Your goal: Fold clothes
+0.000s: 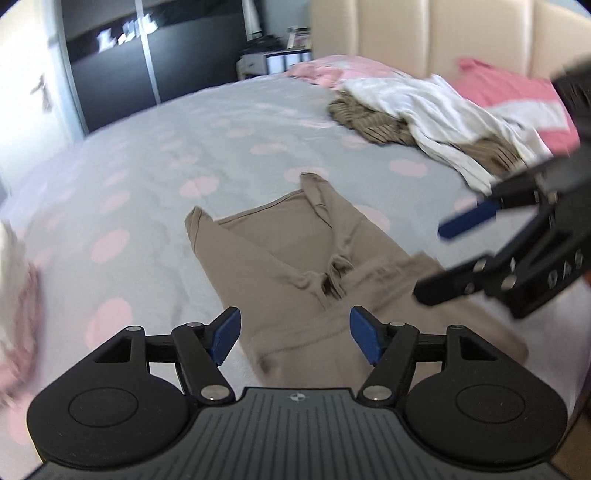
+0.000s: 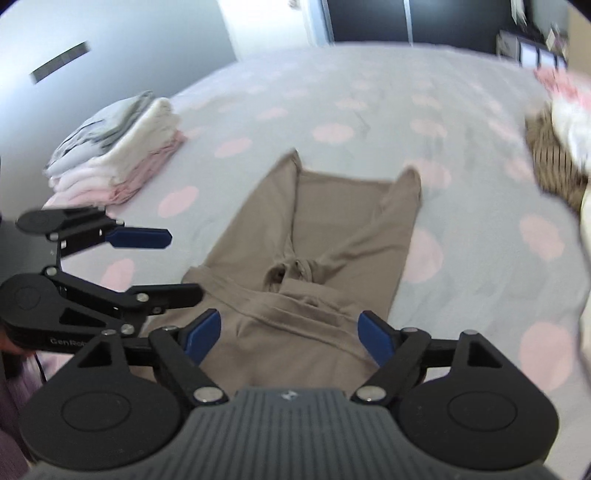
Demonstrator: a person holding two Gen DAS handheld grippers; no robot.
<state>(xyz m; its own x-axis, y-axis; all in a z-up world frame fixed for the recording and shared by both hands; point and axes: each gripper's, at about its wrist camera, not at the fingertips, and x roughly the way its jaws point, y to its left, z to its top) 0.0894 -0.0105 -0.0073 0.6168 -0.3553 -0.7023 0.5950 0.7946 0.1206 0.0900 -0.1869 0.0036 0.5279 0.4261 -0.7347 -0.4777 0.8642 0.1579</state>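
Observation:
A tan long-sleeved garment [image 1: 295, 240] [image 2: 332, 229] lies flat on the bed, both sleeves folded in over its middle and its near part doubled over. My left gripper [image 1: 295, 338] hovers open above the garment's near edge, nothing between its blue pads. In the right wrist view the left gripper [image 2: 181, 264] shows from the side at the left, jaws apart. My right gripper [image 2: 290, 336] is open wide over the near fold, holding nothing. The left wrist view shows the right gripper [image 1: 439, 258] at the right, above the garment's right side.
The bedspread [image 1: 184, 147] is grey with pink dots. A heap of unfolded clothes [image 1: 424, 110], white and striped brown, lies near the pink pillow [image 1: 498, 88] and padded headboard [image 1: 443, 33]. A stack of folded clothes [image 2: 118, 158] sits at the bed's left. A dark wardrobe [image 1: 147, 55] stands beyond.

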